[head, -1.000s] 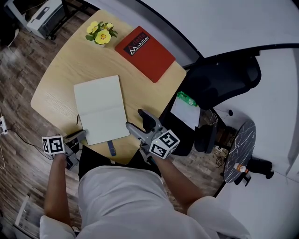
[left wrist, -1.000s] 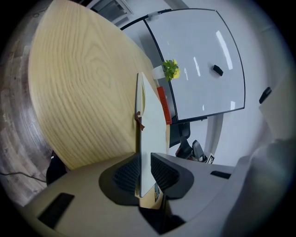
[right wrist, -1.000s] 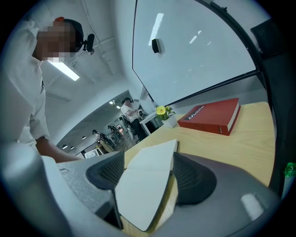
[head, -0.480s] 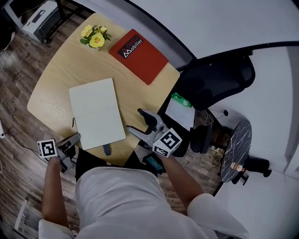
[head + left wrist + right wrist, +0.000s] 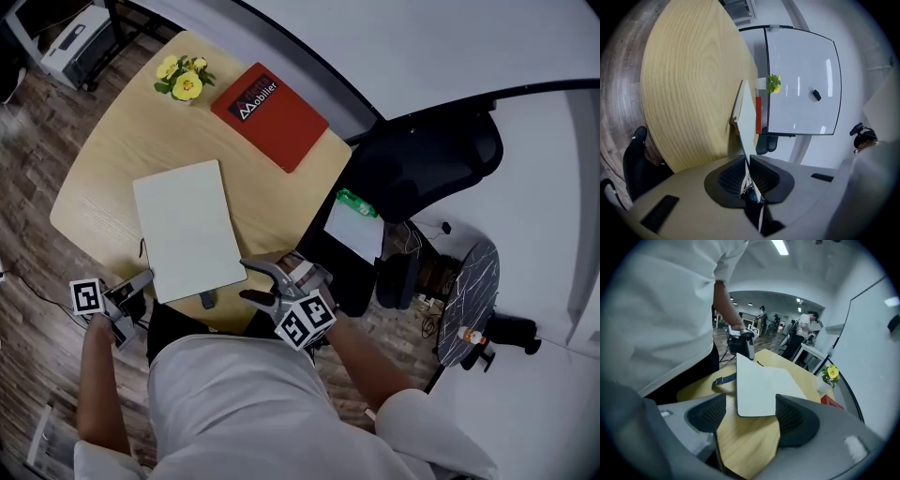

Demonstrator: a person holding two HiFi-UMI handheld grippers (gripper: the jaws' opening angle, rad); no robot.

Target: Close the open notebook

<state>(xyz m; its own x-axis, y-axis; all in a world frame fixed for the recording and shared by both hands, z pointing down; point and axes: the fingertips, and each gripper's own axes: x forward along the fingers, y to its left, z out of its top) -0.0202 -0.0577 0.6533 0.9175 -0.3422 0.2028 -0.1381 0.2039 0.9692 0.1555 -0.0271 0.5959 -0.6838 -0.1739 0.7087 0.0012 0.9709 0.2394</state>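
Left gripper [image 5: 139,281] had just closed. In its own view the pads met on a thin white sheet edge, at the near left corner of the notebook [image 5: 183,230]. The notebook still lay open on the table [image 5: 103,150], close to the front edge. The near half (cover or page, couldn't tell) looked lifted a little at that corner compared with a second ago. Right gripper [image 5: 248,281] had swung left and rolled. Its jaws were wide apart with nothing in them, aimed at the notebook's near right corner, not touching. Strap [image 5: 206,299] lay loose at the table edge. Judgement: grip secured, fold-over only beginning, closing not yet done.
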